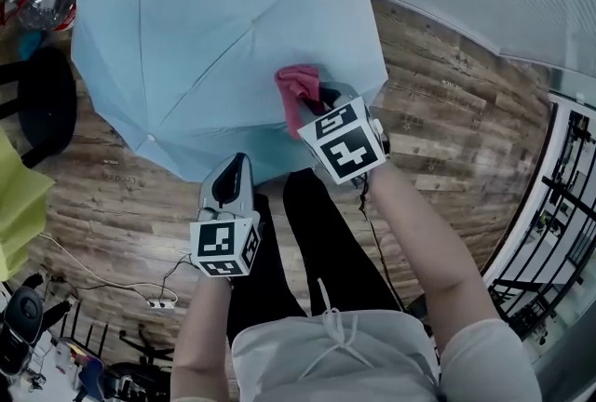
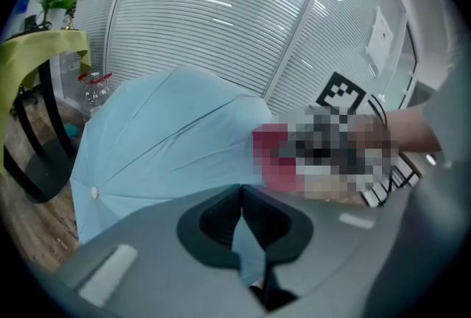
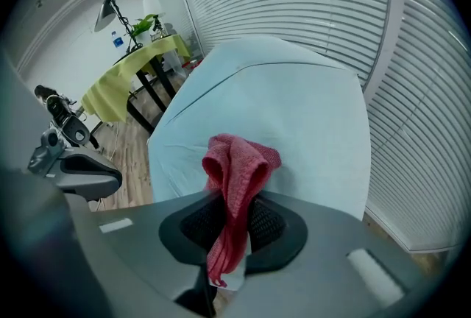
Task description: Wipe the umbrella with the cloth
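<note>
One umbrella (image 1: 205,37) is open over the wooden floor (image 1: 447,112), just ahead of the person's legs (image 1: 317,242). Its pale blue canopy bulges up toward the head camera, outer side uppermost (the shaft is hidden under the fabric, so its line cannot be traced). One cloth (image 1: 296,88), red and bunched, lies against the canopy's near panel, close to the rim. There are two claws. The right claw (image 3: 232,217) is closed tight on the cloth: a fold sticks out past the tips onto the canopy, and a tail hangs down behind the jaws. The left claw (image 2: 241,206) is closed too, pinching a strip of the canopy's near edge between its jaws, to the left of the cloth and apart from it
</note>
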Available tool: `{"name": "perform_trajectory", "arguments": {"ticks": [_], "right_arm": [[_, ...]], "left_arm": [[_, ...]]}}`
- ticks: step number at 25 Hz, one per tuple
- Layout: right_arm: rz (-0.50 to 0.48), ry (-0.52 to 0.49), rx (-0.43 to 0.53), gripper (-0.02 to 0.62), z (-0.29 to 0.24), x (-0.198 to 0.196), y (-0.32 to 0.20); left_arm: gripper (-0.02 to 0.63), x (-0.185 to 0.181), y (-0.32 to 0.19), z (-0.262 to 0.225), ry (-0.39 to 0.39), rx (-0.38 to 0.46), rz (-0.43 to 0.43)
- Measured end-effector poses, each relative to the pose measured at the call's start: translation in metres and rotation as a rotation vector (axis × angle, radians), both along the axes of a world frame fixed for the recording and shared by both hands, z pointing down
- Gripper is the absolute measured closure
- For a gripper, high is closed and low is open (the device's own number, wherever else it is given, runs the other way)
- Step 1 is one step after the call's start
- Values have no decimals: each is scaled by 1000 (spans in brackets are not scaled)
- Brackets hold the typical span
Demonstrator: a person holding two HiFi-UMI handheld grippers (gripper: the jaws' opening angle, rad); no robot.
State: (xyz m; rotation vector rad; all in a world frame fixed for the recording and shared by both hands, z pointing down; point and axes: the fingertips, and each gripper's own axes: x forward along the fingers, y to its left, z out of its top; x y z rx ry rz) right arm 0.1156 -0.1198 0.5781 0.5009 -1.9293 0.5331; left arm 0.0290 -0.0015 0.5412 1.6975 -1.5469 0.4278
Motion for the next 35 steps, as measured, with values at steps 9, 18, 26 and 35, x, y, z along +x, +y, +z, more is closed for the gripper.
{"name": "perform_trajectory", "arguments": {"ticks": [9,18,26,35], "right_arm": [[21,17,-4,532,0,36,-32],[55,60,6,532,30,75,-74],[117,110,20,532,53,122,-110],[138,198,25,534,66,180,-126]], "left_arm": [[598,45,-23,3,25,-14,59],[598,47,-56,19,3,-36,40],[598,72,-79,31,5,-48,67],[598,112,-108,31,27,-23,61]]}}
